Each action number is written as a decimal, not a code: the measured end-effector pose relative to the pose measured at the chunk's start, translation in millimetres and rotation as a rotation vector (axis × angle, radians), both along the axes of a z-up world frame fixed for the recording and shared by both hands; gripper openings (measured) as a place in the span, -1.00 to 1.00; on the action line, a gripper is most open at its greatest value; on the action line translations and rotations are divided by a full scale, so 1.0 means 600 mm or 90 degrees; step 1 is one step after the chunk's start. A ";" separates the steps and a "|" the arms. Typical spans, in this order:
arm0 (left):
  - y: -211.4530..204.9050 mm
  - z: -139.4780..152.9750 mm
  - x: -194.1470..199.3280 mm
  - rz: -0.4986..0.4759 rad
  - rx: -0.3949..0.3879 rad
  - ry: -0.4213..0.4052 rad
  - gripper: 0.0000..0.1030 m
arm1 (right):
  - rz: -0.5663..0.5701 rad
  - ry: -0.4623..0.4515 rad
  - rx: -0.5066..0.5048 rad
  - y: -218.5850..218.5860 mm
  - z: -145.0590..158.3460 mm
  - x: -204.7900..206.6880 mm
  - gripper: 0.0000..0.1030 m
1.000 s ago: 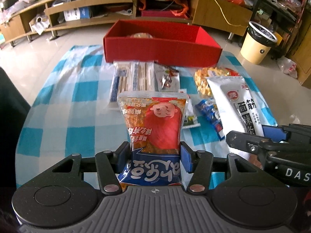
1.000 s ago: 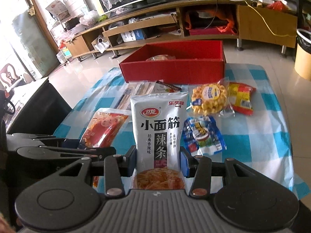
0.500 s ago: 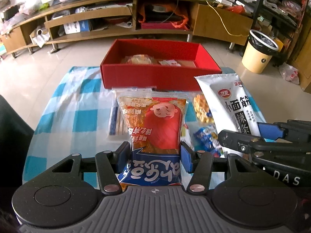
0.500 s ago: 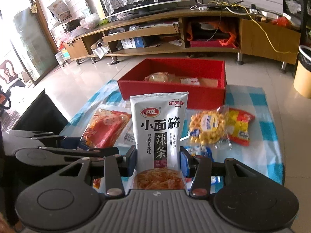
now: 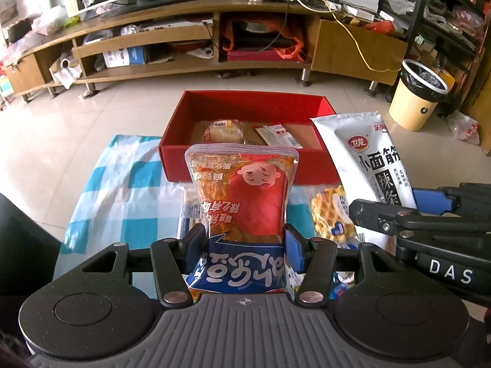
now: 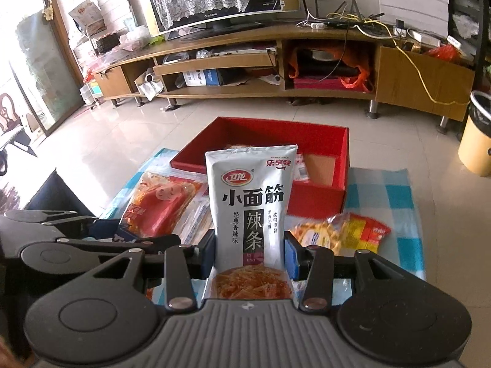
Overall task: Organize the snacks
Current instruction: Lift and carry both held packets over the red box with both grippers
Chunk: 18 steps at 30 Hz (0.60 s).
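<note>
Where tiled floor (image 5: 101,113) spreads — checked cloth (image 5: 122,184), red box (image 5: 245,165).

Daylight enters through the glass door (image 6: 36,70) at left, overexposing it and casting glare on the tiled floor (image 6: 101,144). Fisheye distortion bends the TV cabinet (image 5: 196,46); corners vignette dark. The checkered cloth (image 5: 122,190) shows slight motion blur.

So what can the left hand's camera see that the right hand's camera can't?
Only the left wrist view shows the round bun in clear wrap inside the box, and the left gripper shut on the orange and red snack bag. Only the right wrist view shows the yellow and red packet on the checked cloth. Both show the red cardboard box, the white spicy-strip bag and the yellow puffed-snack bag.
</note>
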<state>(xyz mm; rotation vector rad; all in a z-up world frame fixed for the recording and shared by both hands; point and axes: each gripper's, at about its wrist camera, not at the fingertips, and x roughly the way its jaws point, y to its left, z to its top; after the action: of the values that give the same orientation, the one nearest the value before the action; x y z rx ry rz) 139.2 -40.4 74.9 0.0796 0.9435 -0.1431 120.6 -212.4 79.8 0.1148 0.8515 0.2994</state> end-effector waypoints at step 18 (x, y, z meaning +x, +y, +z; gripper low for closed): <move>-0.031 0.020 0.095 -0.001 0.035 -0.005 0.16 | -0.010 0.000 -0.027 -0.011 0.022 0.106 -0.20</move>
<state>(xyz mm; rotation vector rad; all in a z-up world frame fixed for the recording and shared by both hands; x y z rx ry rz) 196.5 -59.2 87.1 0.1316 0.9399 -0.1182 184.2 -218.8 92.9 0.0814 0.8562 0.2664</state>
